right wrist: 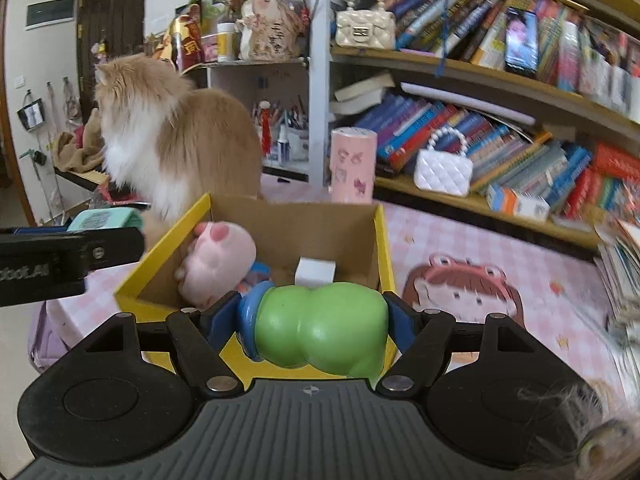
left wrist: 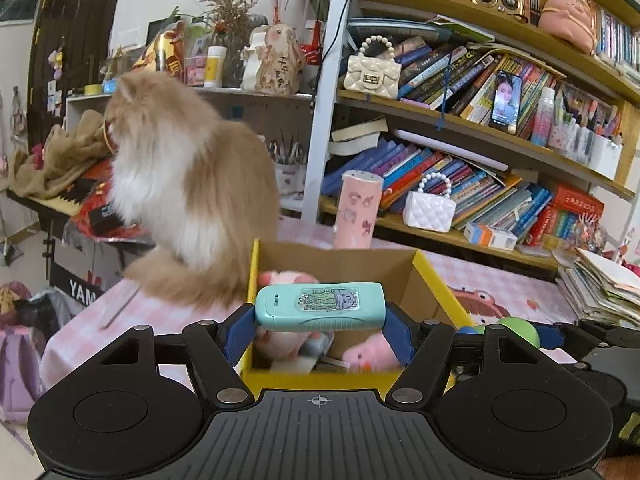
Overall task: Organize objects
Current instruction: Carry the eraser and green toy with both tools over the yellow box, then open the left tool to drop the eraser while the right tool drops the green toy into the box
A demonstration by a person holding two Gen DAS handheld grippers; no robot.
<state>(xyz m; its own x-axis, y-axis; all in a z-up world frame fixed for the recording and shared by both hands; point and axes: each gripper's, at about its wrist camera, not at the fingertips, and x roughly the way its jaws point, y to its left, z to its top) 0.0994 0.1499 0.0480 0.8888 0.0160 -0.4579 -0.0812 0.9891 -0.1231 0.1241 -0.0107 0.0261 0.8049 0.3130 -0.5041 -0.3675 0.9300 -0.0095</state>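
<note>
My left gripper is shut on a teal oblong device with a cactus sticker, held crosswise above the near part of a yellow-rimmed cardboard box. My right gripper is shut on a green bulbous toy with a blue end, held over the near edge of the same box. Inside the box lie a pink plush toy and a small white box. The left gripper and its teal device show at the left edge of the right wrist view.
A fluffy orange-and-white cat sits on the pink checked tablecloth just left of the box. A pink cylinder stands behind the box. Crowded bookshelves with two small handbags fill the right; a paper stack lies far right.
</note>
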